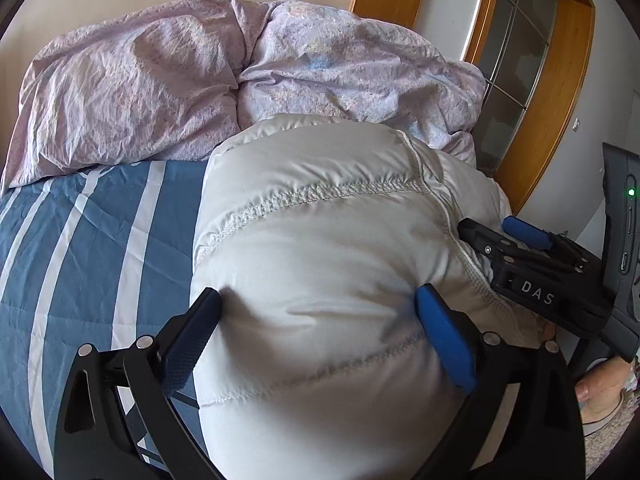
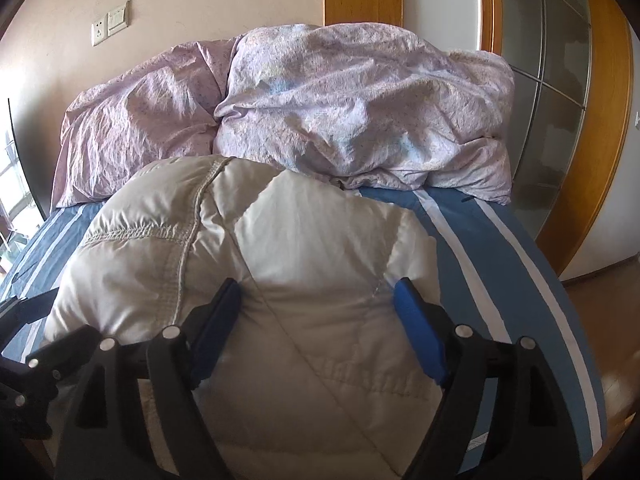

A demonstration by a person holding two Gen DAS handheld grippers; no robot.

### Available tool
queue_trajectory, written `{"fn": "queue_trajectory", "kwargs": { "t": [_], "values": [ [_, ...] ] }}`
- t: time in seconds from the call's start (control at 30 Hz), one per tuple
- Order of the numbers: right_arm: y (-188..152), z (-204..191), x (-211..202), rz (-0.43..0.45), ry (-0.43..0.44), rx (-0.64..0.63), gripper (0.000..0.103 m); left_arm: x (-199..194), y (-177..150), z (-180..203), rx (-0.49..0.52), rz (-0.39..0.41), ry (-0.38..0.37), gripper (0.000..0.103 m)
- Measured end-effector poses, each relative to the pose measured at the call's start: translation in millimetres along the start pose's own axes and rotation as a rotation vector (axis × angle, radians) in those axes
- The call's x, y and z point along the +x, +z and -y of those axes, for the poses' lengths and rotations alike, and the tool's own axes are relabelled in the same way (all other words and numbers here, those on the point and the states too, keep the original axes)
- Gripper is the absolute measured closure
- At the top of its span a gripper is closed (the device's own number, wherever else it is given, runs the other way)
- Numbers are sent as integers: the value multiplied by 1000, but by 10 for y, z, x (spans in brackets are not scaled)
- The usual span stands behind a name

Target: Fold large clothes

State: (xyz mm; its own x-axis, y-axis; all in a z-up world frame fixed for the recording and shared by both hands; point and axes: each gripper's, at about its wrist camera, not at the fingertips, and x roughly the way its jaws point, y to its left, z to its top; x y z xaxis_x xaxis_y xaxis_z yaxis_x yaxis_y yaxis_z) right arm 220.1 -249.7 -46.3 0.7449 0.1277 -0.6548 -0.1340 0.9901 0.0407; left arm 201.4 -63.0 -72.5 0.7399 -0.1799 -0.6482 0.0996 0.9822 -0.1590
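White puffy jacket (image 1: 320, 264) bundled, lengthwise along bed (image 1: 100, 248).

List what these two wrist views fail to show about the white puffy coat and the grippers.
- White puffy coat: near end cut off by the bottom edge, both views.
- Left gripper: fingers spread against the padding; actual hold unclear.
- Right gripper: the same.
- Striped bedsheet beneath the coat: hidden by it.
- Garment shape: sleeves and hood indistinguishable.
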Motion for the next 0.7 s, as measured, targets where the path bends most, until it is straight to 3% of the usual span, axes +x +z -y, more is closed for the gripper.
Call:
{"fn": "queue_trajectory", "kwargs": {
  "t": [0.4,0.7],
  "values": [
    [-172,201,69,-31,33,59,21,174,7,-20,15,16,21,1],
    [-213,210,338,-50,42,75,13,310,-6,-12,24,25,44,1]
  ]
}}
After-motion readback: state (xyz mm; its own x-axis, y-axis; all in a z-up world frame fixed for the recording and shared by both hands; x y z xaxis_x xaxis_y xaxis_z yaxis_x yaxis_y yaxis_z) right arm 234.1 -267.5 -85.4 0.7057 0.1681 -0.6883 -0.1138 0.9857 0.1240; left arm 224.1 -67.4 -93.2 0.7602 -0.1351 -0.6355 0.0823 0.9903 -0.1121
